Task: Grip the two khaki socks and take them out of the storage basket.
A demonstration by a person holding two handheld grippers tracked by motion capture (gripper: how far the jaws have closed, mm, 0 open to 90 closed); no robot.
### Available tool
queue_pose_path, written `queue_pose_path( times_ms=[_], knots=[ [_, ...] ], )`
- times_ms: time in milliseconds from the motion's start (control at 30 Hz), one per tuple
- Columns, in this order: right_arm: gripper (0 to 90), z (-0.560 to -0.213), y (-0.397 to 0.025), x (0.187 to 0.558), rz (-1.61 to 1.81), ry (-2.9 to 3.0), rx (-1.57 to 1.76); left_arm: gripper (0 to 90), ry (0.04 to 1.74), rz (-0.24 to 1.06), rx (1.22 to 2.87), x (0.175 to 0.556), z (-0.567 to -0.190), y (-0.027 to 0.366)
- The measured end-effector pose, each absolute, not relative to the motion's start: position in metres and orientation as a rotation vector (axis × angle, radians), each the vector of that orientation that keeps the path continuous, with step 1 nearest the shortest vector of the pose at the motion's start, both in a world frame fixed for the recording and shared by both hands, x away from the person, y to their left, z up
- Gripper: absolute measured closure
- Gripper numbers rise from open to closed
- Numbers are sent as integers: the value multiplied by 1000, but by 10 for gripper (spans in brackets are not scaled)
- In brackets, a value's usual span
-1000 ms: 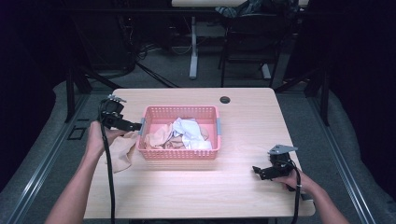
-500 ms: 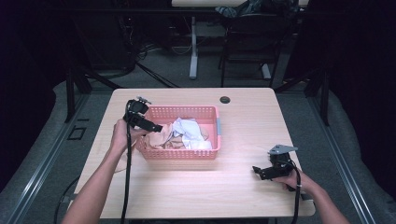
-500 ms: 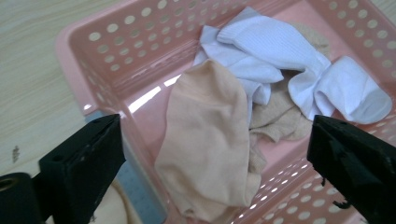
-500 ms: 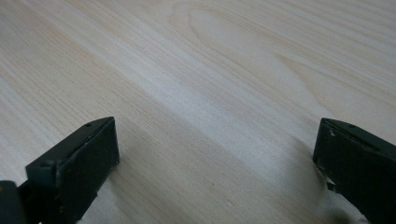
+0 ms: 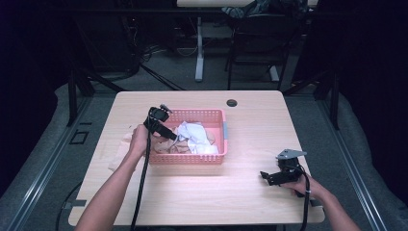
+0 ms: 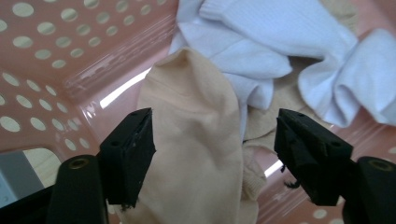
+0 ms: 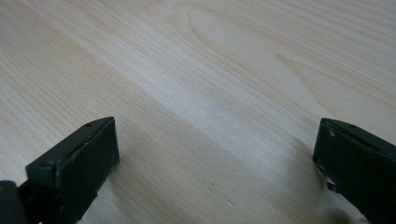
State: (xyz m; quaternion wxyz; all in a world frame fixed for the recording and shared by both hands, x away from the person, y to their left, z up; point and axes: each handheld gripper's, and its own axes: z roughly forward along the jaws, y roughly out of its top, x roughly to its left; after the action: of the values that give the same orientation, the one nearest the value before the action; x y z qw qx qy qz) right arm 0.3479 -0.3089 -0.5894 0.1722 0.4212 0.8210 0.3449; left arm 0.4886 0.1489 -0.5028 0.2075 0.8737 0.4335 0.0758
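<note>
The left gripper (image 6: 212, 154) hangs wide open inside the pink basket (image 5: 192, 159), and the beige sock (image 6: 196, 158) lies straight ahead between its jaws, long axis running away from the camera. The right gripper (image 5: 269, 177) rests open and empty on the worktop (image 5: 250, 202), well apart, so the left is nearer.

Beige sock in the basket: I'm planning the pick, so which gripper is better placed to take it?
Left. The left gripper hangs inside the pink basket, jaws open on either side of the beige sock. The right gripper sits apart on the bare table, jaws open.
</note>
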Motion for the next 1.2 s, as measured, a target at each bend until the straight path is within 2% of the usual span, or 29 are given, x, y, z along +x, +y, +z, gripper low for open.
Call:
queue_pose_path(
  times_ms=[500, 667, 733, 767, 900, 1200],
  knots=[
    [0, -589, -309, 348, 979, 2330, 1195, 501, 1301, 202, 2508, 498, -521, 137],
    [0, -589, -309, 348, 978, 2330, 1195, 630, 1316, 198, 2532, 499, -525, 134],
    [0, -589, -309, 348, 979, 2330, 1195, 727, 1324, 199, 2542, 500, -527, 134],
    [0, -589, -309, 348, 979, 2330, 1195, 727, 1331, 200, 2537, 500, -527, 135],
    [0, -589, -309, 348, 979, 2330, 1195, 841, 1336, 204, 2531, 501, -526, 139],
    [0, -589, -309, 348, 979, 2330, 1195, 854, 1300, 239, 2449, 493, -503, 158]
  ],
)
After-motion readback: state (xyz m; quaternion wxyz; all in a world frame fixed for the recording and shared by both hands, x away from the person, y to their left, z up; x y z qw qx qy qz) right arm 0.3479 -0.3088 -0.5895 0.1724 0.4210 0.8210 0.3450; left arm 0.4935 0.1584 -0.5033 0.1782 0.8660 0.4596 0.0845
